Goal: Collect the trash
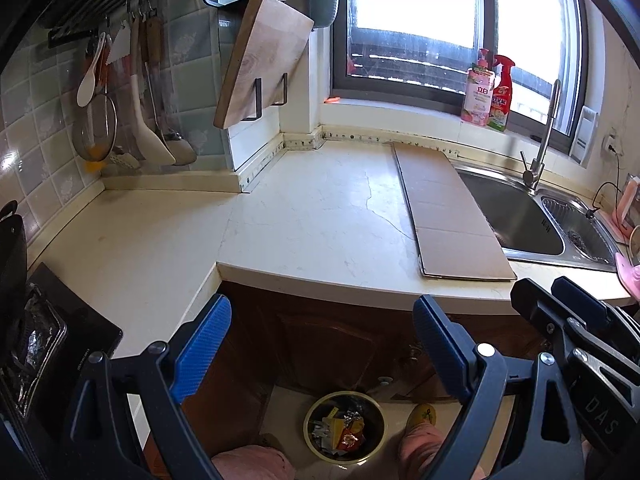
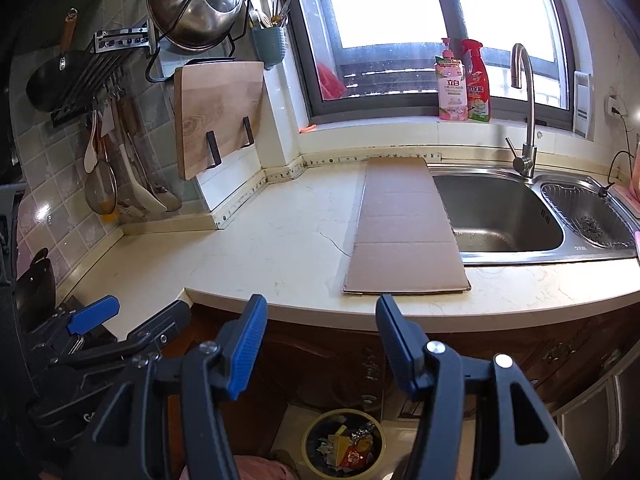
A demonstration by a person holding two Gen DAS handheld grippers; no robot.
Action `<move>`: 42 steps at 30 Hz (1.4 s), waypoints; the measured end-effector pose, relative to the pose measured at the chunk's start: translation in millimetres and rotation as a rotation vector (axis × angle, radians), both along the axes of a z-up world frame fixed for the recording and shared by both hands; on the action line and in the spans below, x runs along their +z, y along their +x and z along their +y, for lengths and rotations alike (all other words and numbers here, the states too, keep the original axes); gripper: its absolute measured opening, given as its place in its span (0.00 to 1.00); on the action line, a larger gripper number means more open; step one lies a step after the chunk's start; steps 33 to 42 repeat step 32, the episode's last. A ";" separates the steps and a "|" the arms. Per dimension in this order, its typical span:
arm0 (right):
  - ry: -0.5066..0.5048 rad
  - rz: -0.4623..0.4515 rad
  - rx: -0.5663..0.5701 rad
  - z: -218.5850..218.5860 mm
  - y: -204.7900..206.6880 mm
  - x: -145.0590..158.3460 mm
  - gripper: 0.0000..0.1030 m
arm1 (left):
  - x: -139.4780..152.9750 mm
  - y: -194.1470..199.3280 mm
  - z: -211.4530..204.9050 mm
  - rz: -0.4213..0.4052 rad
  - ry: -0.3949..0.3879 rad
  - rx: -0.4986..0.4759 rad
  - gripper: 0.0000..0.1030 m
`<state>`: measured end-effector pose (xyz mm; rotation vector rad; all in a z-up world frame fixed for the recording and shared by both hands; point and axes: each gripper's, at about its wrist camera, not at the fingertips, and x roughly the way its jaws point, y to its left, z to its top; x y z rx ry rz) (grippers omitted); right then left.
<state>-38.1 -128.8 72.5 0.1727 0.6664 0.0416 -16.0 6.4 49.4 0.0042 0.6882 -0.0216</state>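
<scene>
Below, trash bin [image 1: 344, 426] rim partly cut off, contents jumbled, left hand-held gripper [image 1: 322, 344] and right hand-held gripper [image 2: 322, 346] both apart, empty.

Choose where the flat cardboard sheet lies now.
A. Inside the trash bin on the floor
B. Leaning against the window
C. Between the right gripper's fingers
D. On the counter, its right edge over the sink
D: the cardboard sheet lies flat on the counter, its right edge overlapping the sink.
</scene>
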 end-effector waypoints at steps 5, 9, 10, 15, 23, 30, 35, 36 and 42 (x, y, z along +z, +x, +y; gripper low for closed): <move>-0.002 0.002 -0.008 -0.9 -0.3 -1.7 0.56 | -2.7 0.7 -1.1 0.007 0.000 -0.005 0.88; 0.003 0.008 -0.013 -2.6 -0.2 -3.7 0.56 | -4.6 1.3 -2.4 0.012 0.004 -0.008 0.88; 0.004 0.009 -0.015 -3.0 0.1 -4.0 0.56 | -4.9 1.6 -2.9 0.013 0.005 -0.008 0.88; 0.007 0.013 -0.021 -5.7 0.8 -6.7 0.56 | -7.1 2.5 -5.7 0.020 0.006 -0.014 0.88; 0.014 0.020 -0.027 -9.2 2.3 -11.3 0.56 | -11.3 7.8 -6.6 0.033 0.010 -0.027 0.87; 0.015 0.023 -0.030 -11.1 3.0 -13.7 0.56 | -13.8 9.8 -7.3 0.038 0.011 -0.031 0.87; 0.014 0.024 -0.032 -11.5 2.7 -14.5 0.56 | -14.7 9.8 -8.0 0.037 0.014 -0.034 0.87; 0.014 0.024 -0.032 -11.5 2.7 -14.5 0.56 | -14.7 9.8 -8.0 0.037 0.014 -0.034 0.87; 0.014 0.024 -0.032 -11.5 2.7 -14.5 0.56 | -14.7 9.8 -8.0 0.037 0.014 -0.034 0.87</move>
